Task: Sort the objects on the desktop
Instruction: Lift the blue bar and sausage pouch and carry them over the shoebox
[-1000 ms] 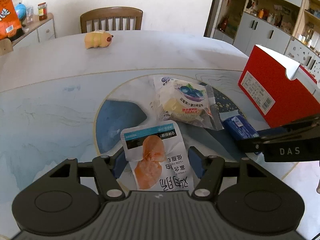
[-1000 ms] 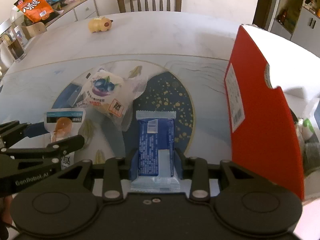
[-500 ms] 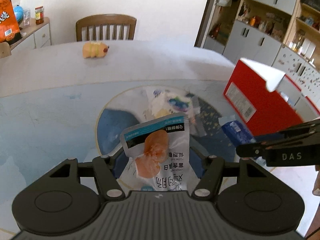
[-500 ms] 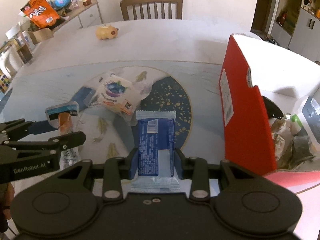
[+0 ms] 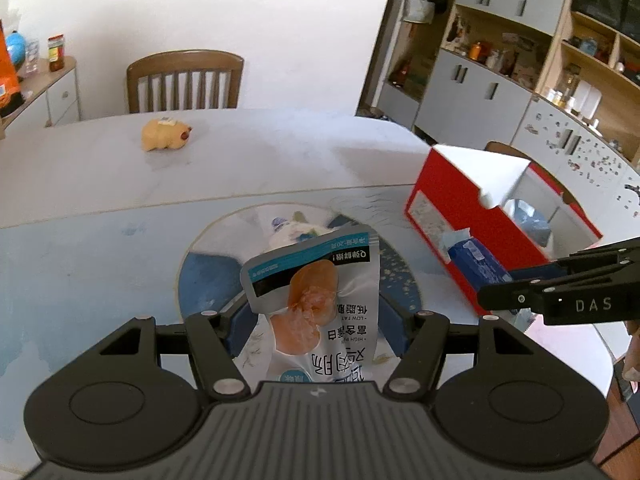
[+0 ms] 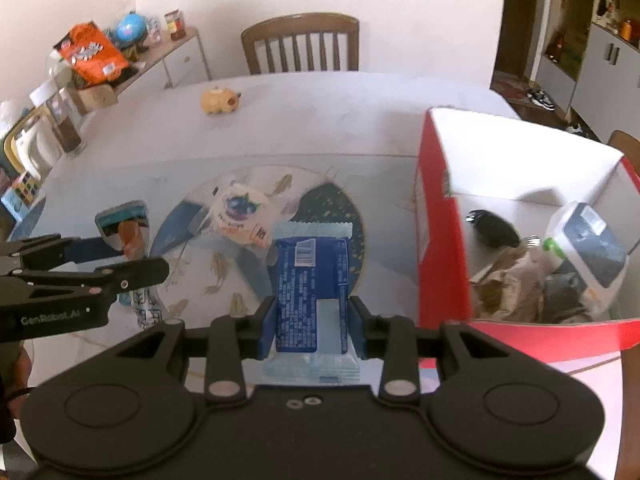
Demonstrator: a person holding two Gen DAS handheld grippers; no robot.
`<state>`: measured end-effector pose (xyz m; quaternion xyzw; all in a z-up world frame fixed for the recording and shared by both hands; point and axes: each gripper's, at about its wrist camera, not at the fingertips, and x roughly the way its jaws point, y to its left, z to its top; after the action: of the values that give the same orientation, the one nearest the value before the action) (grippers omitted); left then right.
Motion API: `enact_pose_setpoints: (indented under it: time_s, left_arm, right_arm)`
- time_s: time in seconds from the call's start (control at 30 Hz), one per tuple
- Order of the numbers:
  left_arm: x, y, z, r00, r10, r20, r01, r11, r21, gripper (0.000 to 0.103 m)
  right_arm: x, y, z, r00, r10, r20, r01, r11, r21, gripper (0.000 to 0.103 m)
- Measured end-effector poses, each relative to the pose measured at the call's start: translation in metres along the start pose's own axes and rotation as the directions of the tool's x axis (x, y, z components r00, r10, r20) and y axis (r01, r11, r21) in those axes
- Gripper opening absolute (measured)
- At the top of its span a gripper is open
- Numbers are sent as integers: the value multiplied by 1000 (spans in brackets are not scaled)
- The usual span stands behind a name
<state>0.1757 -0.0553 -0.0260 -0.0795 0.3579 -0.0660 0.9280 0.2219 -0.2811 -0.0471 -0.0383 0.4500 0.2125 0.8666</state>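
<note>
My left gripper [image 5: 314,322] is shut on a silver pouch with an orange chicken picture [image 5: 316,304], held up above the table. My right gripper [image 6: 311,322] is shut on a blue wrapped snack bar [image 6: 310,276], also lifted off the table. In the right wrist view the left gripper [image 6: 132,252] shows at the left with its silver pouch [image 6: 124,224]. In the left wrist view the right gripper [image 5: 496,280] shows at the right with the blue bar [image 5: 476,262]. A blueberry snack bag [image 6: 240,218] lies on the round blue mat [image 6: 332,216]. The open red box [image 6: 440,240] stands to the right.
The red box [image 5: 452,216] holds a white bottle [image 6: 588,244], a dark object and crumpled wrappers. A yellow plush toy [image 5: 166,140] lies far back on the table [image 5: 80,184]. A wooden chair [image 5: 186,80] stands behind. A side cabinet [image 6: 168,56] carries an orange snack bag [image 6: 92,54].
Both grippers have risen with their packets, lifting them off the mat. The table looks farther below and the inside of the red box has come into view.
</note>
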Motion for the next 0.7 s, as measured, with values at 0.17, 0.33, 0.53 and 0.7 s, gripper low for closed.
enact_pose_setpoints:
  time_s: [0.17, 0.33, 0.53, 0.7]
  left_arm:
    - [-7, -9, 13, 999, -39, 0, 39, 999, -1, 65]
    - [-12, -21, 27, 997, -79, 12, 79, 997, 3, 65]
    - [-15, -37, 43, 994, -110, 20, 110, 994, -1, 65]
    - [-10, -51, 53, 992, -124, 24, 124, 992, -2, 65]
  right_arm:
    - [-17, -11, 4, 999, -4, 36, 3, 1000, 20, 36]
    - [-26, -24, 7, 998, -23, 51, 22, 999, 23, 36]
    - [-36, -47, 11, 996, -49, 69, 48, 999, 23, 36]
    - [-39, -70, 15, 994, -74, 75, 72, 997, 34, 36]
